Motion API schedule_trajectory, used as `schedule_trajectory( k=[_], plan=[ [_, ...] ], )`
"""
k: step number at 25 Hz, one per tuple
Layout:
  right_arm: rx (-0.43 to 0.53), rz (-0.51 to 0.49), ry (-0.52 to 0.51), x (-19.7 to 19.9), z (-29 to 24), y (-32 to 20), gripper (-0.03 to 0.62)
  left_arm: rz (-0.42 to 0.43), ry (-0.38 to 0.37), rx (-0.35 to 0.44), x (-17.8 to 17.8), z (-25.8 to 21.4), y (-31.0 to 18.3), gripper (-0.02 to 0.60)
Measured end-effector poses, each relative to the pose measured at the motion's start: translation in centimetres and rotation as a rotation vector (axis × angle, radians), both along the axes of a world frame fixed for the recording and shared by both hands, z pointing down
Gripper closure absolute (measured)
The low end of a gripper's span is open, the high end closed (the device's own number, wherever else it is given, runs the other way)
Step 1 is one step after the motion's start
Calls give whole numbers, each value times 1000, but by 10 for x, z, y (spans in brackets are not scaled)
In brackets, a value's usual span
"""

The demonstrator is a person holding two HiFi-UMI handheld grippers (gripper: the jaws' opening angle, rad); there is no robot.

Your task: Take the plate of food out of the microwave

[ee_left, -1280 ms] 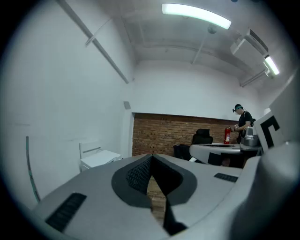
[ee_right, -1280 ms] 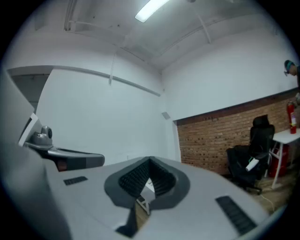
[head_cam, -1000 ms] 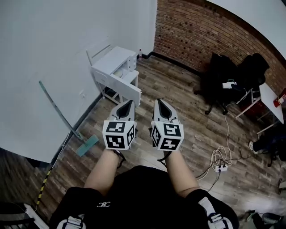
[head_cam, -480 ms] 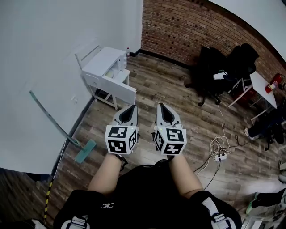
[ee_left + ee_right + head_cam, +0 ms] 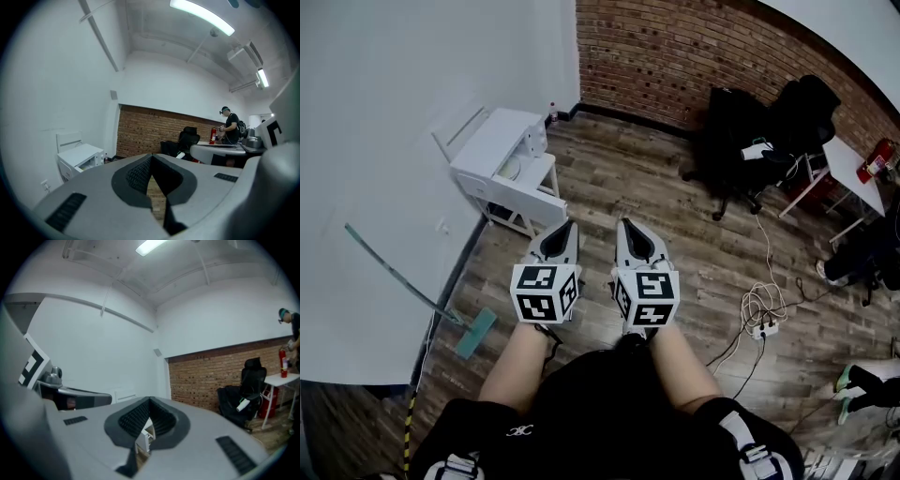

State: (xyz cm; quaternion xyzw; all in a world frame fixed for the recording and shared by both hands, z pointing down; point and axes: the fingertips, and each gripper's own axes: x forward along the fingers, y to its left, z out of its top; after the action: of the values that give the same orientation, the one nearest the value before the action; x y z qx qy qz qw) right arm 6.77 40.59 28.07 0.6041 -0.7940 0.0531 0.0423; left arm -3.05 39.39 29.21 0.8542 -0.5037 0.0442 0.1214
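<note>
left hand-held gripper (image 5: 567,228), right hand-held gripper (image 5: 625,225) closed; probably microwave (image 5: 500,153) ahead.

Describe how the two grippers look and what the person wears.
The left gripper and right gripper are both pale grey and taper to a point, with dark ribbed pads inside. Each carries a white cube with black square markers. The person wears a black top with a small white logo.

- Wood-plank floor (image 5: 675,225) carries everything here.
- A white stand (image 5: 501,150) stands on its legs against the white wall (image 5: 384,141).
- A mop (image 5: 475,332) rests its teal head on the planks, its handle leaning on that wall.
- Black office chairs (image 5: 741,141) stand near the brick wall (image 5: 656,56).
- A power strip (image 5: 761,330) lies among looped white cables (image 5: 757,307).
</note>
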Motion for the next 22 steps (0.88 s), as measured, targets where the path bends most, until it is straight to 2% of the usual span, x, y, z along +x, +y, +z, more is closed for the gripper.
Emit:
schedule_trajectory(
  k=[4,10,14,22],
  plan=[
    [18,-38,-16,33,-9,-49,582,-34,-33,11,30,-9,-41,586],
    [18,-111,-26,85,-16,-110,582,-81,-45,-14,87,-11,-96,586],
    [3,-148,-24,114,-13,-142,582,-132,-28,14,117,-17,-127,586],
    [-24,-154,-49,153,-8,-183,582,-156,-35,-1,146,-10,-163,586]
  ],
)
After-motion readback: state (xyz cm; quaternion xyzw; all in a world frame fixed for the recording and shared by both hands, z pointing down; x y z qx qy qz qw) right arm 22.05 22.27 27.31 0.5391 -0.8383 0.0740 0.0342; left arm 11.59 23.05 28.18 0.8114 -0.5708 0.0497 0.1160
